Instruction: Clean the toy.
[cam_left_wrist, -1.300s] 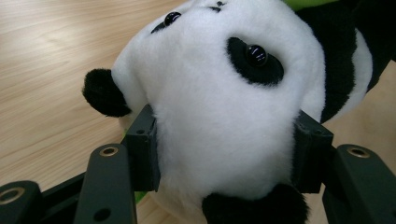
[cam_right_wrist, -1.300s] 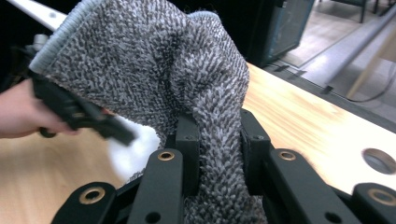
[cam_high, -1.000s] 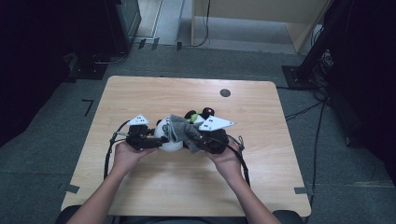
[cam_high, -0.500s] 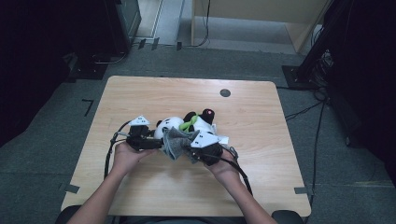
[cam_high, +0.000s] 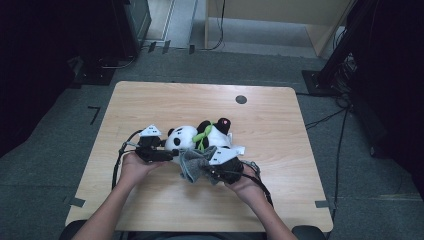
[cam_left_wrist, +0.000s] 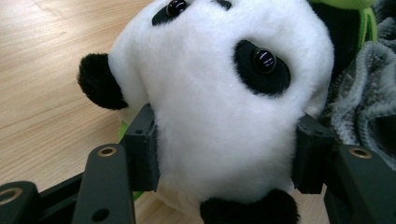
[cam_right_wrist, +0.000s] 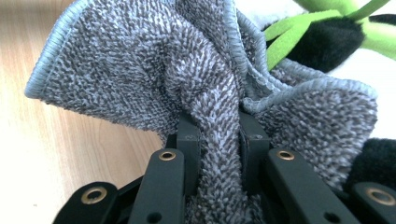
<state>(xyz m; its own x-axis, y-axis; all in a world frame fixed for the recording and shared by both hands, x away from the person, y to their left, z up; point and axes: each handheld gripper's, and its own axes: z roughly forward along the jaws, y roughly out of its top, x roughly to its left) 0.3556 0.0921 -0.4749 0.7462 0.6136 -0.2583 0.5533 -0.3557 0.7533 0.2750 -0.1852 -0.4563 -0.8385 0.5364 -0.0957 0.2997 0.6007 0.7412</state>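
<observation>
A person sits at a wooden table (cam_high: 150, 100), holding a two-jaw tool in each hand. The left tool (cam_left_wrist: 224, 154) has its jaws partway closed around the head of a plush panda (cam_left_wrist: 215, 93), the pads pressing into the white fur on both sides. The right tool (cam_right_wrist: 219, 140) is closed tight on a bunched fold of grey towel (cam_right_wrist: 140, 79), which fans out above the jaws. From above, the panda (cam_high: 197, 136) lies on its side near the middle of the table, its head toward the left tool (cam_high: 167, 152), its body and green ribbon (cam_high: 202, 135) just beyond the right tool (cam_high: 212, 170). The towel (cam_high: 192, 162) sits between the two tools, touching the panda's near side. The likely trouble: the plush head is soft and round, so it may squeeze out of the left jaws if the towel drags hard across it. The towel's loose edges may also catch on the ribbon, and the thin pinched fold may slip free of the right jaws.
</observation>
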